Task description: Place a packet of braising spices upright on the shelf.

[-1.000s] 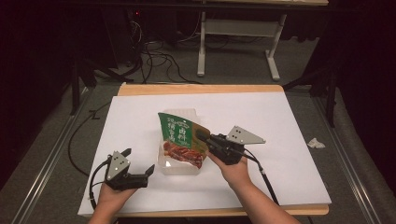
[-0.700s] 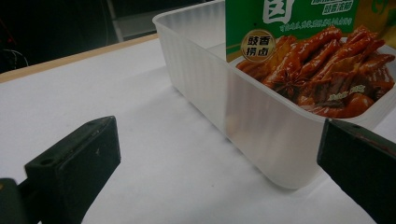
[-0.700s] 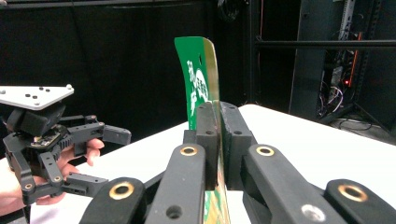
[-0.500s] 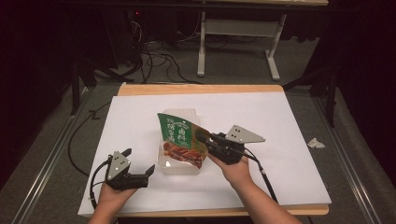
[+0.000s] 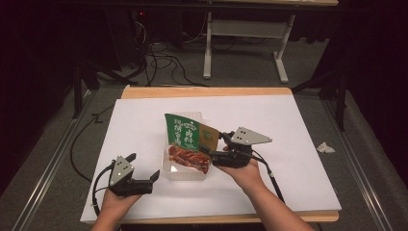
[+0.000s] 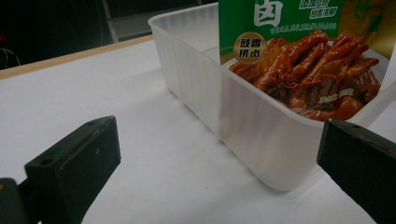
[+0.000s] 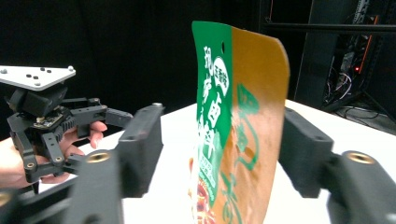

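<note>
Pouch (image 5: 185, 139) is standing propped in tub (image 5: 173, 169) | right gripper (image 5: 211, 153), at its 3 o'clock, is straddling it, jaws apart, seemingly releasing | left gripper (image 5: 153, 176) is idling open at tub's 8 o'clock.

A dim room, grey floor (image 5: 57, 159) strewn with cables (image 5: 159, 62).

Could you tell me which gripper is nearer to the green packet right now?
The right. The right gripper has its jaws open on either side of the packet, at its edge; the left gripper sits apart, outside the tub.
</note>
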A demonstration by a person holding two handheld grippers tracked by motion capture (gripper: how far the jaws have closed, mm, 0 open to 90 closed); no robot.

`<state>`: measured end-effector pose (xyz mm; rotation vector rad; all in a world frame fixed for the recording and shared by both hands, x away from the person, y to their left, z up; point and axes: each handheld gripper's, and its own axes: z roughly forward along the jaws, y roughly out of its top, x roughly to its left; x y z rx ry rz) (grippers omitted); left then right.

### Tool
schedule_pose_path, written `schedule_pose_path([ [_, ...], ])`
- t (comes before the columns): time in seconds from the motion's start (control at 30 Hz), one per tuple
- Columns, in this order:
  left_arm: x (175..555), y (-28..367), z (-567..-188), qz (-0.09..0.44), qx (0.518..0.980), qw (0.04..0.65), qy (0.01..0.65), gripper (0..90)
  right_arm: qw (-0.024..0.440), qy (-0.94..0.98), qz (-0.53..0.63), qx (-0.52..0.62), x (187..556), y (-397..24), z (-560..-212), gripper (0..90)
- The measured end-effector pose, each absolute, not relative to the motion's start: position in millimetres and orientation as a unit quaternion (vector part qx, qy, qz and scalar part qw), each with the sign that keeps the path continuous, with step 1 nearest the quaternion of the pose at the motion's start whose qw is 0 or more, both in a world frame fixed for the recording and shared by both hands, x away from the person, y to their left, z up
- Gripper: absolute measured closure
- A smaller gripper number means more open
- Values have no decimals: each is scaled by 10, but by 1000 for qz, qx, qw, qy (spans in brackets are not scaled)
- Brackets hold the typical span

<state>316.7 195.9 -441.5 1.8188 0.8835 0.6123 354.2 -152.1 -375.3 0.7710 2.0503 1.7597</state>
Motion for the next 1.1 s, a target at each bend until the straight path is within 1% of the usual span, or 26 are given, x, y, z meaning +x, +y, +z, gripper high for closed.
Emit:
schedule_pose_path([
  [0.03,3169,1958,-4417,252,750,492,364,0,165,721,615,275,3544,-1533,-3750,234],
  [0.07,3170,1958,-4419,250,750,492,364,0,171,720,611,280,3542,-1548,-3750,189],
  [0.13,3172,1956,-4424,249,751,492,364,0,178,722,605,284,3547,-1599,-3748,151],
  [0.17,3172,1956,-4424,249,751,492,364,0,178,722,605,284,3547,-1599,-3748,151],
  [0.2,3173,1956,-4426,247,752,492,363,0,194,720,595,301,3538,-1679,-3745,156],
  [0.27,3174,1954,-4429,243,752,494,362,1,208,721,583,312,3527,-1768,-3741,156],
  [0.5,3176,1935,-4437,238,756,491,362,4,230,713,574,330,3447,-2194,-3741,153],
  [0.6,3178,1931,-4440,239,757,488,361,5,246,708,570,337,3385,-2414,-3757,153],
  [0.67,3179,1925,-4444,239,757,489,362,5,247,708,567,341,3366,-2464,-3762,153],
  [0.7,3178,1919,-4447,239,757,488,362,6,251,707,561,351,3315,-2610,-3794,151],
  [1.0,3173,1871,-4467,233,768,481,352,10,284,690,533,399,3070,-3224,-4060,156],
  [1.1,3184,1859,-4477,234,770,479,351,10,314,672,542,395,2942,-3427,-4197,157],
])
